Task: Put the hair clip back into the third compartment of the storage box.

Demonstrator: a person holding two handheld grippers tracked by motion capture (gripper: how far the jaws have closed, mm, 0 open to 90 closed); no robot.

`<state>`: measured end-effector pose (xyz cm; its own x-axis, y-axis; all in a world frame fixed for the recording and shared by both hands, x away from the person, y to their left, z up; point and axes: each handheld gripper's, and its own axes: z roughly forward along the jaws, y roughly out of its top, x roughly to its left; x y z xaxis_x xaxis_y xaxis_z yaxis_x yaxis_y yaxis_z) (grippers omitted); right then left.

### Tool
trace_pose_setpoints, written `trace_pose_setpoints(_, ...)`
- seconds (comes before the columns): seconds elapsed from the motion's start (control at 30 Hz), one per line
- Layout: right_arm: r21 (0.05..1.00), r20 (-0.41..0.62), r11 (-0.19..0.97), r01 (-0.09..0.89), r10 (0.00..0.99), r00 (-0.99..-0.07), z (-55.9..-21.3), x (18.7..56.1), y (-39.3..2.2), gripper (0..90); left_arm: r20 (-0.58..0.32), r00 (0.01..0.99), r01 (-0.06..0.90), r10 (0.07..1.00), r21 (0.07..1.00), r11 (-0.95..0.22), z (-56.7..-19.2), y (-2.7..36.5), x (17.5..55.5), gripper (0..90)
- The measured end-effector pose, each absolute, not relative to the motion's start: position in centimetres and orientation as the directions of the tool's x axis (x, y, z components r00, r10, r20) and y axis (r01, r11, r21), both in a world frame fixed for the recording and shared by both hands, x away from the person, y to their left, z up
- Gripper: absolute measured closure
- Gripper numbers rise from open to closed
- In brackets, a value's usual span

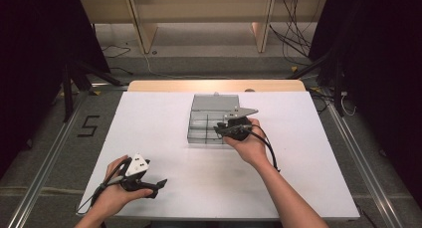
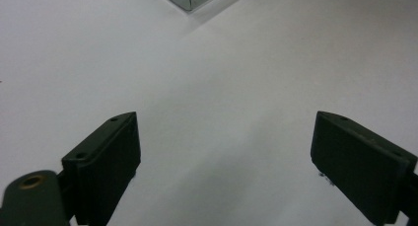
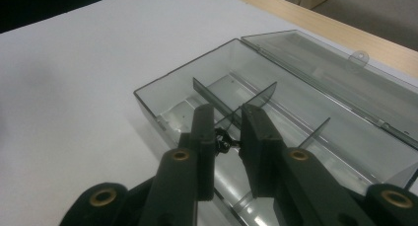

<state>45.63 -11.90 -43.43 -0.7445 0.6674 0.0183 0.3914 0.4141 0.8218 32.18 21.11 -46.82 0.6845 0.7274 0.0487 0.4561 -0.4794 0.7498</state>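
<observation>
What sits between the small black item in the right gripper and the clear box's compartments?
Nothing visible: the right gripper holds the small black item directly above the open clear plastic compartment box, lid folded back.

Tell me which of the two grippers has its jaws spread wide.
The left gripper. Its two black jaws stand far apart over the bare white table, while the right gripper has its jaws close together over the clear plastic box, with a small dark thing between them.
</observation>
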Motion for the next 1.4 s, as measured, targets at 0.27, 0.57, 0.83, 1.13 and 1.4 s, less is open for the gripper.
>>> trace_pose_setpoints(0.27, 0.82, 0.018, 0.409, 0.4, 0.68, -0.733, -43.4, 46.0, -12.3, 76.9, 0.053, 0.687, 0.454, 0.725, 0.747, -0.485, -46.8, 21.1, 32.2, 11.1)
trace_pose_setpoints(0.57, 0.82, 0.014, 0.403, 0.405, 0.694, -0.72, -43.3, 46.4, -12.8, 76.9, 0.05, 0.685, 0.455, 0.727, 0.75, -0.48, -46.8, 21.1, 32.2, 11.2)
trace_pose_setpoints(0.83, 0.818, 0.016, 0.4, 0.414, 0.703, -0.711, -43.4, 46.6, -13.1, 77.0, 0.053, 0.687, 0.454, 0.725, 0.747, -0.485, -46.8, 21.1, 32.2, 11.2)
trace_pose_setpoints(1.13, 0.816, 0.016, 0.394, 0.422, 0.715, -0.699, -43.4, 46.9, -13.4, 76.9, 0.052, 0.687, 0.454, 0.724, 0.748, -0.485, -46.8, 21.1, 32.2, 11.2)
trace_pose_setpoints(1.4, 0.815, 0.016, 0.389, 0.43, 0.727, -0.687, -43.4, 47.2, -13.8, 77.0, 0.052, 0.687, 0.453, 0.725, 0.749, -0.483, -46.8, 21.1, 32.2, 11.2)
